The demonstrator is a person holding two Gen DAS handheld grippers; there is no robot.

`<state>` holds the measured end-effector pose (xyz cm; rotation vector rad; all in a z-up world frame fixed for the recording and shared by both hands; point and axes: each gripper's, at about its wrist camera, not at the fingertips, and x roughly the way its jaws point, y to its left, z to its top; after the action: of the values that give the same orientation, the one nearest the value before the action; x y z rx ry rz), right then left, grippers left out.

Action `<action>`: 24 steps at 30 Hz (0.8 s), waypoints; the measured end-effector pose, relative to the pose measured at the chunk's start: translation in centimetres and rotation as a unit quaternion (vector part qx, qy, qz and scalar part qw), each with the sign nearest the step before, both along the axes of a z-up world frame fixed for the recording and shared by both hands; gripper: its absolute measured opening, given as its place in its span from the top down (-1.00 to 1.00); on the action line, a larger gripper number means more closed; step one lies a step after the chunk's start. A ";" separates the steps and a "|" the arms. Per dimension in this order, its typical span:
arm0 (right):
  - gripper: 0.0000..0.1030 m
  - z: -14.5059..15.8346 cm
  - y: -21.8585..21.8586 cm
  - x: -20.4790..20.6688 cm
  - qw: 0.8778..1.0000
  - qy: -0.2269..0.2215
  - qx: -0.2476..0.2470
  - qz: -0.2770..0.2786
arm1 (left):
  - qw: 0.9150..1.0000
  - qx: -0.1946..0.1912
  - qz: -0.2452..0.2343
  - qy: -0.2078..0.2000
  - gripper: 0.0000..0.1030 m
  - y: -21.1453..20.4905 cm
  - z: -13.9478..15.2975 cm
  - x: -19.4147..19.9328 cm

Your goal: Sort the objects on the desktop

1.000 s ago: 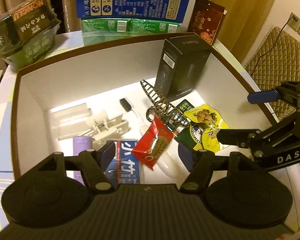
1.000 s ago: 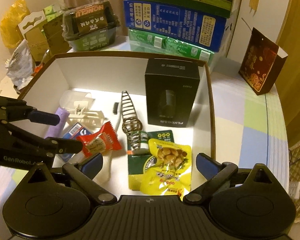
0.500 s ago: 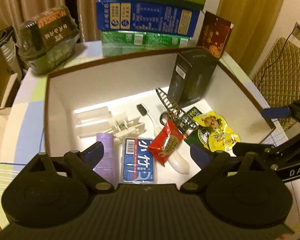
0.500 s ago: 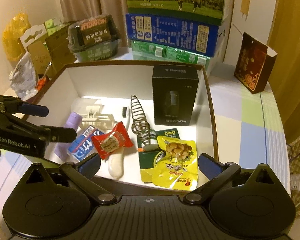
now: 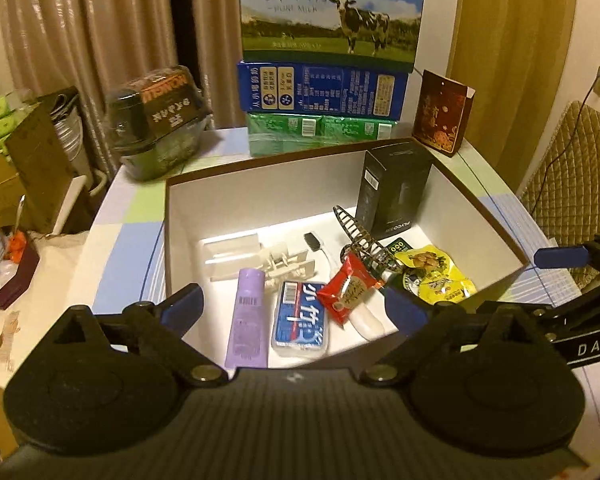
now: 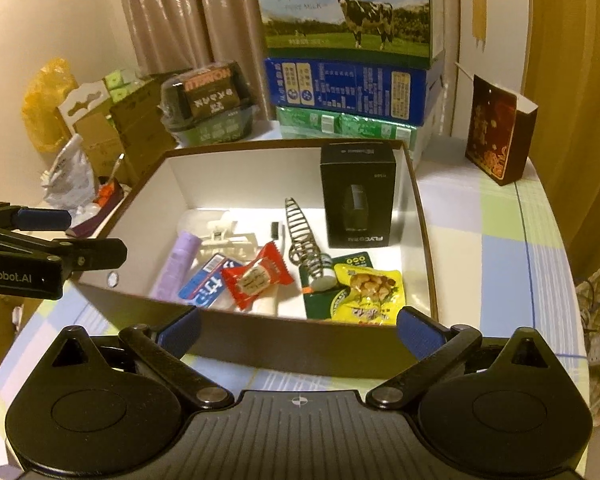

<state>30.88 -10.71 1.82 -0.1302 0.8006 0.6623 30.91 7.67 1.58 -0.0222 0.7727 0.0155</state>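
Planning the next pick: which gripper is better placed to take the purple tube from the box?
Left, probably. The purple tube lies just ahead of the left gripper, whose empty jaws are opening; the right gripper sits outside the box.

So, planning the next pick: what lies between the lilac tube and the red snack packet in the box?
The blue-and-white pack lies between the lilac tube and red snack packet, clearest in the left wrist view.

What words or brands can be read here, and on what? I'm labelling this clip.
"PURE MILK" on the milk carton, under large Chinese characters.
"FLYCO" on the black box, upside down.
"HONGLU" on the wrapped food tub, upside down.
"DAS" on the right claw.
"enRobot.AI", cut off, on the left claw.
Print on the blue box, tissue pack and snack packets is too small to read.
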 end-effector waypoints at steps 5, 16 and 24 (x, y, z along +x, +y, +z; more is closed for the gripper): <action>-0.96 0.8 -1.1 -2.3 1.000 -0.020 0.001 0.012 | 1.000 0.004 0.025 -0.009 -0.92 -0.9 0.9 -2.9; -0.96 2.1 -4.1 -6.0 0.999 -0.031 0.029 0.019 | 0.997 0.032 0.053 -0.043 -0.98 -3.8 2.8 -9.1; -0.96 3.2 -5.9 -8.2 0.998 -0.037 0.037 0.028 | 0.996 0.020 0.070 -0.048 -0.98 -5.1 4.0 -12.4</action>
<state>22.66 -16.62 5.07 -0.1096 0.7027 0.7350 18.54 2.56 5.59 -0.0393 0.6737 0.1609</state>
